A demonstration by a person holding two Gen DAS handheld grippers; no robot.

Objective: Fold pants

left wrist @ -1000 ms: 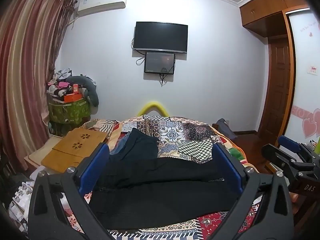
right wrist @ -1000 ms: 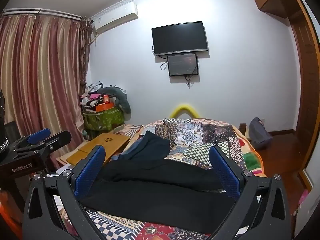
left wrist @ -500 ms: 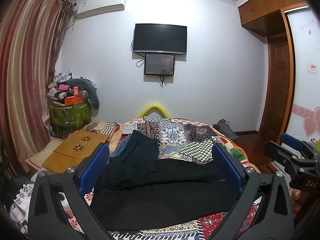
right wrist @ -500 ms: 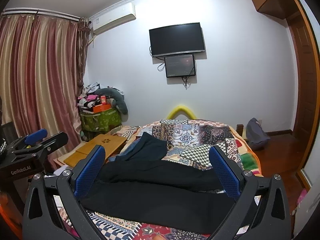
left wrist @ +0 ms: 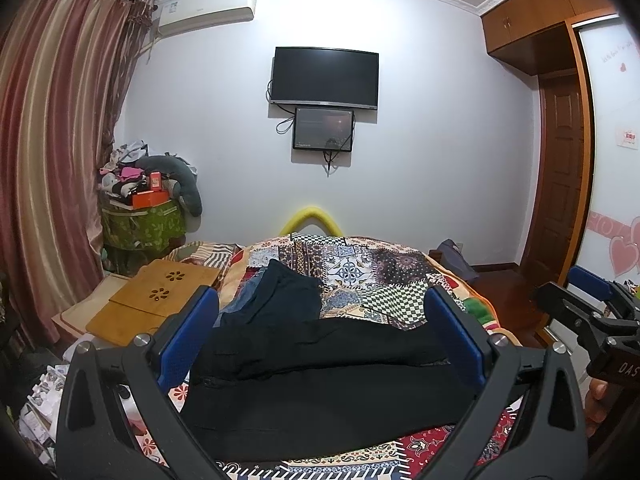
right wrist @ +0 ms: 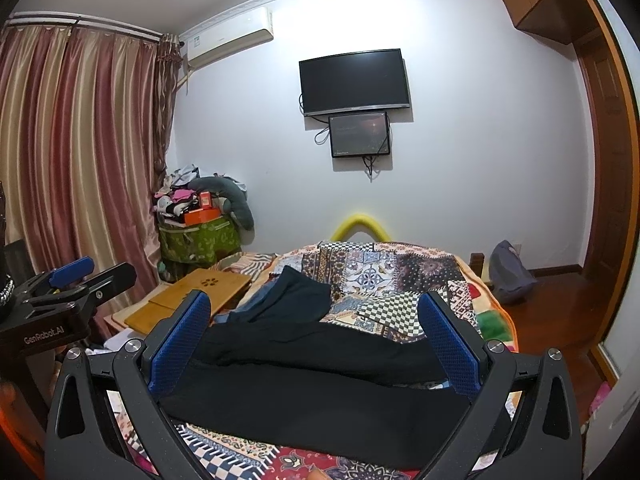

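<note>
Black pants point(left wrist: 320, 392) point(right wrist: 312, 384) lie spread sideways across the near end of the bed, one leg over the other. My left gripper point(left wrist: 320, 340) hangs above them, open, with nothing between its blue pads. My right gripper point(right wrist: 314, 338) also stands open and holds nothing, above the same pants. The right gripper point(left wrist: 592, 312) shows at the right edge of the left wrist view. The left gripper point(right wrist: 76, 288) shows at the left edge of the right wrist view.
A dark blue garment point(left wrist: 284, 300) and a lighter blue one lie farther back on the patchwork bedspread point(left wrist: 376, 276). Wooden lap desks point(left wrist: 160, 296) sit left of the bed, beside a green hamper point(left wrist: 144, 228) piled with things. A door point(left wrist: 560, 184) and wooden floor are to the right.
Both grippers have tilted up a little, so the pants sit lower in both views. The pants have not moved.
</note>
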